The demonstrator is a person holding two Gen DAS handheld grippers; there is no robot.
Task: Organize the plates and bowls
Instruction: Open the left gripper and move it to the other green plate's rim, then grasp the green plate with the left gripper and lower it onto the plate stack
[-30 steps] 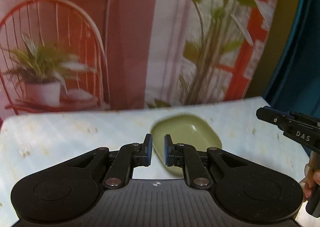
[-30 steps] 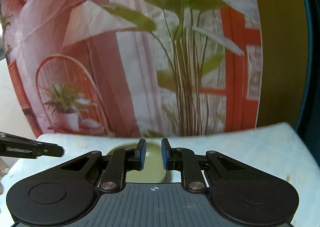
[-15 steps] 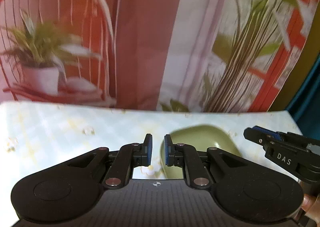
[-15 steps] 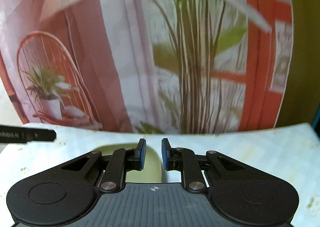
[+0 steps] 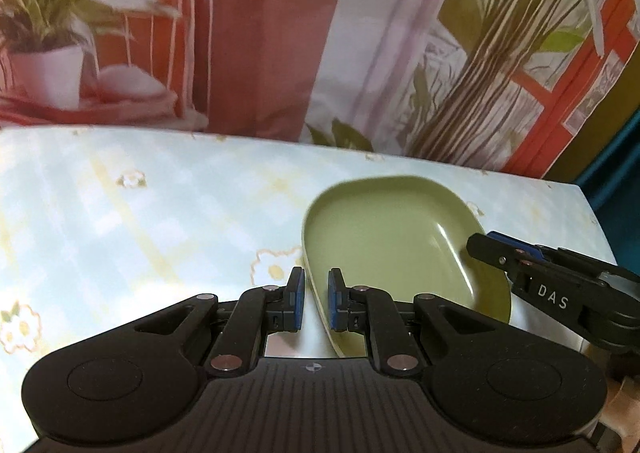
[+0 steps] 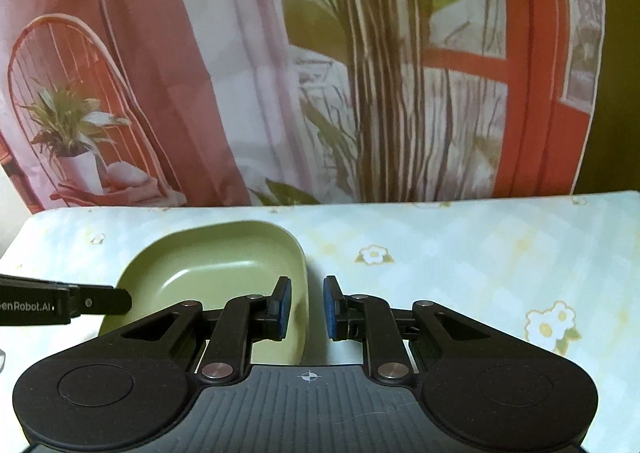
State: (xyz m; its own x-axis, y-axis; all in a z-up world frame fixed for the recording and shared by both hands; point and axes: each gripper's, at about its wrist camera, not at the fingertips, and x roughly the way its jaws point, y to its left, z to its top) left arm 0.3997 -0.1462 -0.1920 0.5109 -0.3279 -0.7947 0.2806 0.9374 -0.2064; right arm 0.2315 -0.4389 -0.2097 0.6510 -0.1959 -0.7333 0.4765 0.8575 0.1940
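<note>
A green rounded-square dish (image 5: 396, 241) sits on the floral-print tablecloth (image 5: 120, 221), right of centre in the left wrist view and left of centre in the right. The left gripper (image 5: 316, 303) hangs at the dish's near-left rim, jaws narrowly parted and gripping nothing. The right gripper (image 6: 306, 307) straddles the dish's right rim, its jaws also clear of it. A printed plant backdrop (image 6: 360, 73) fills the top.

Floral tablecloth (image 6: 460, 237); printed plant backdrop (image 6: 380, 73) behind table.
</note>
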